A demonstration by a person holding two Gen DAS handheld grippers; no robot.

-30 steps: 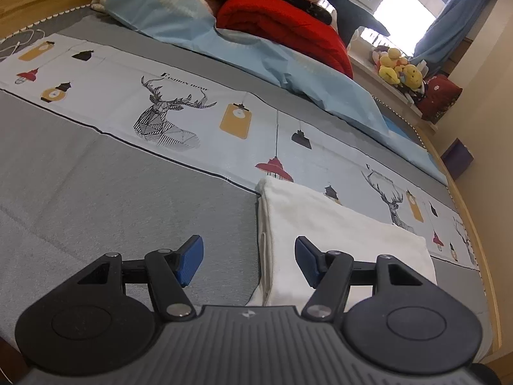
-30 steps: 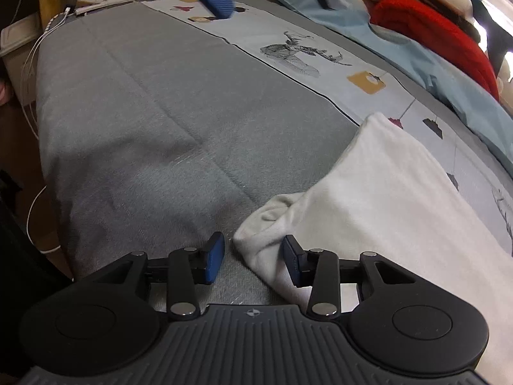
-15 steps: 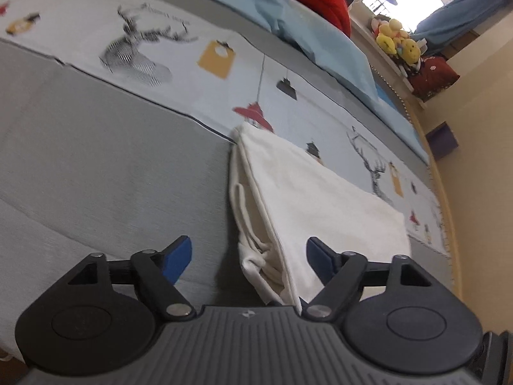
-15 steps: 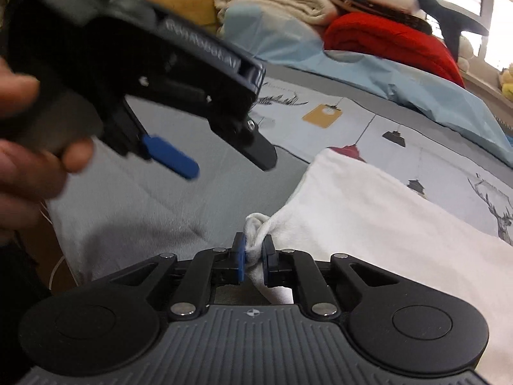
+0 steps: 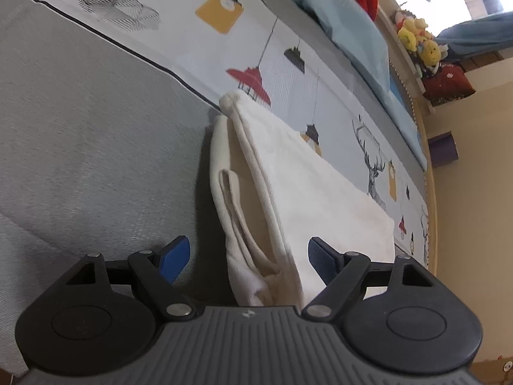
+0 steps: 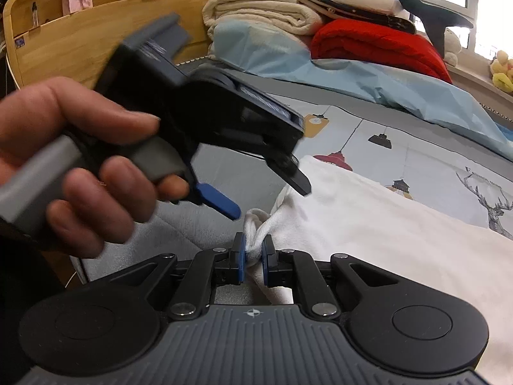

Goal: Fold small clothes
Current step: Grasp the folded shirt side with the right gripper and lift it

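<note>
The white garment [image 5: 320, 199] is lying partly folded on the grey bed cover [image 5: 80, 128], its long axis running away from both grippers. The right gripper [image 6: 253, 256] is clenching the garment's near corner. The left gripper [image 5: 248, 256] is hanging released, its 2 pads straddling the layered edge without touching it, the nearer hand to that edge. No legible writing is showing.
</note>
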